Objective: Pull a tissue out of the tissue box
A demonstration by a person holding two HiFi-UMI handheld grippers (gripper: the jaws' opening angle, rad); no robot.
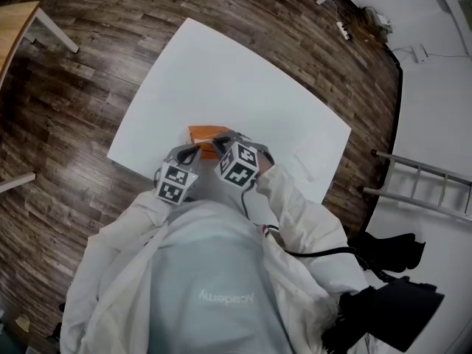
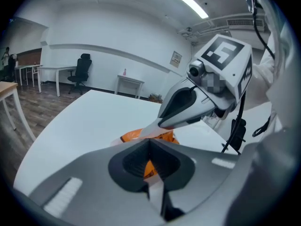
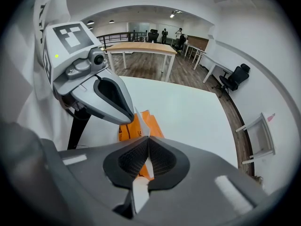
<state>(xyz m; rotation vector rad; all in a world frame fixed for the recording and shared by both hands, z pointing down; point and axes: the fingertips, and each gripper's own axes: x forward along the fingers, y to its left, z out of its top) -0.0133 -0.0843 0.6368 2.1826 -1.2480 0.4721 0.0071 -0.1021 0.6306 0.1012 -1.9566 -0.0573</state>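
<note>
My right gripper [image 3: 148, 138] is clamped on the tissue [image 3: 141, 124]: light, soft, easily torn. Hold its raised fold above the orange tissue box [image 3: 126, 132]. Left gripper [image 2: 150, 141]: jaws together.

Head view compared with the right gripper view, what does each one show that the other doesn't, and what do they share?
Only the head view: the right gripper's black-and-white marker cube, the white table's full outline, and a grey metal ladder at the right. Only the right gripper view: that gripper's jaws closed on the thin white tissue, and a black office chair by the wall. Both: the white table, the orange tissue box and the left gripper.
</note>
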